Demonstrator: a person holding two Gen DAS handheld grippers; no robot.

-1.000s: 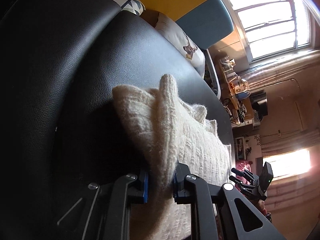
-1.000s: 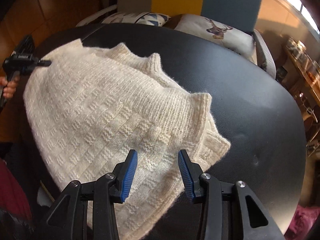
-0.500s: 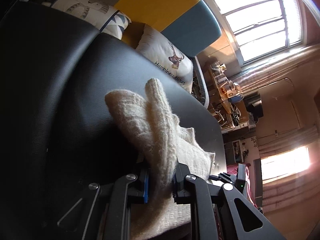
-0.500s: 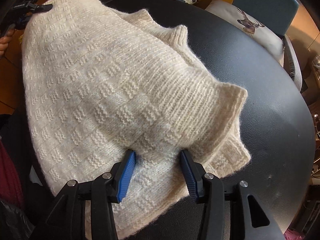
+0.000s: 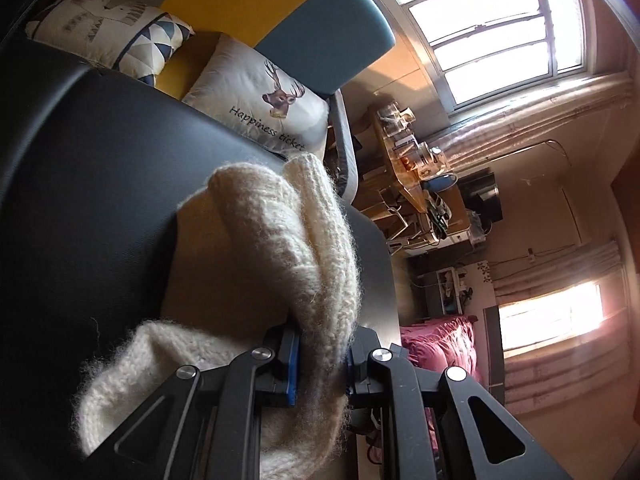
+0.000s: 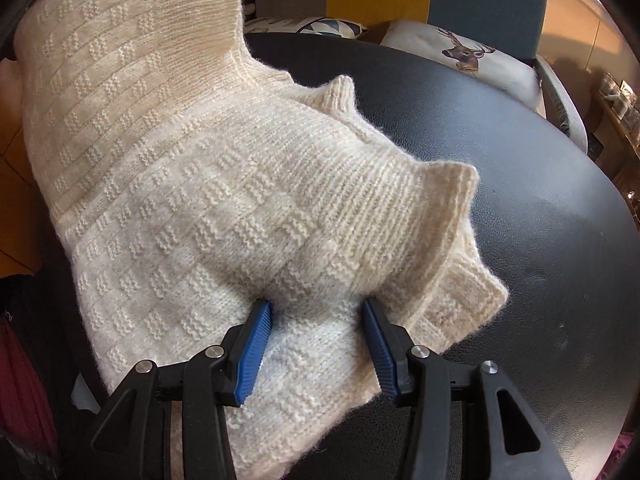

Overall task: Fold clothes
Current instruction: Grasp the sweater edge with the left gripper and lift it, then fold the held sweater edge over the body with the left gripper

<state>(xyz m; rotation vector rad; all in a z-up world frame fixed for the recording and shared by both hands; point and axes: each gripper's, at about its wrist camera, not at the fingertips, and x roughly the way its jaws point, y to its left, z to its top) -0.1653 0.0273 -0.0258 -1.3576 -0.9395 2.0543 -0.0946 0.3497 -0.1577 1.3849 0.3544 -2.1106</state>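
One sweater, two grippers, one black table, two cushions, two windows, one pink blanket.

Both wrist views close over sweater, sharing deer cushion

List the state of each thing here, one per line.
Cream knitted sweater: partly folded, one end lifted off the black table.
Left hand-held gripper: shut on the sweater.
Right hand-held gripper: open, over the sweater.
Deer-print cushion: lying on the seat.
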